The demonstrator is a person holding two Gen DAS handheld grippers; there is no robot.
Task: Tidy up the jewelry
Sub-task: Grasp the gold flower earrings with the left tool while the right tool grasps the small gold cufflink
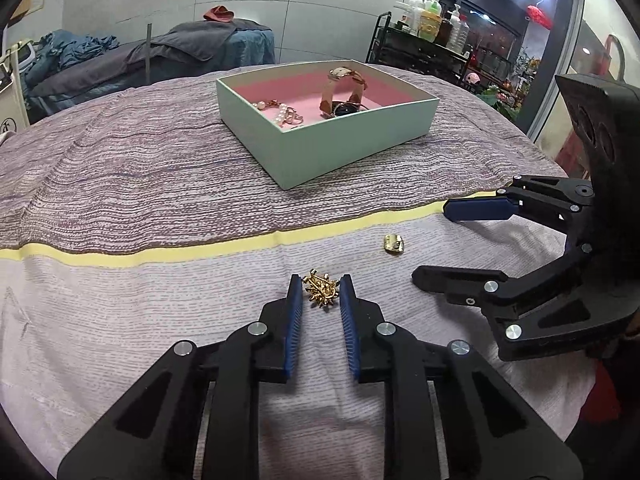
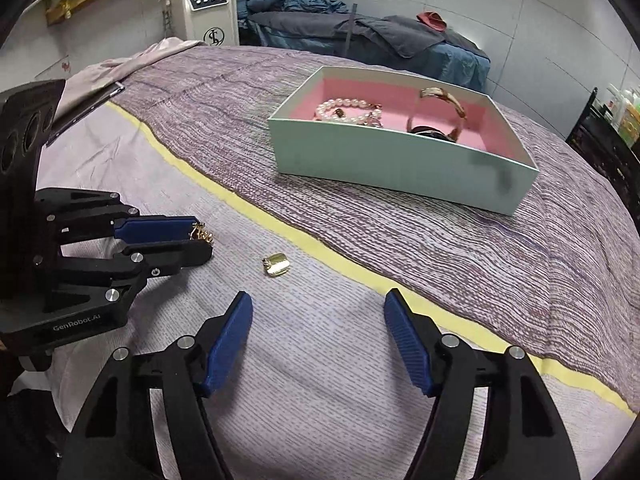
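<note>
- Left gripper (image 1: 320, 294): jaws drawn close, blue ribbed pads (image 1: 295, 312) on either side of the gold brooch (image 1: 321, 290). Right-wrist view shows the brooch poking out past the fingertips; reads as clamped on it, at cloth level.
- Brooch: small, gold, spiky sunburst outline with thin open wirework, shiny. Sits at 12 o'clock from the left camera, on the pale lilac part of the bedspread (image 1: 140, 312).
- Right gripper (image 2: 318, 320): jaws wide apart, nothing between the pads, only bare cloth.
- Gold clip (image 2: 277, 265): small, squarish, ribbed gold face, lying loose on the pale cloth. At 11 o'clock from the right gripper's tips, near but untouched; at 1 o'clock from the left gripper.
- Yellow stripe (image 1: 200, 250) splits the pale cloth from the darker purple weave; both loose gold pieces are on the near side.
- Jewelry box (image 1: 360, 136): mint green outside, pink lining, open top, on the purple weave at 12 o'clock, well apart from both grippers.
- In the box: pearl bracelet (image 2: 344, 109) at left, watch (image 1: 346, 92) with tan strap standing on edge at right.
</note>
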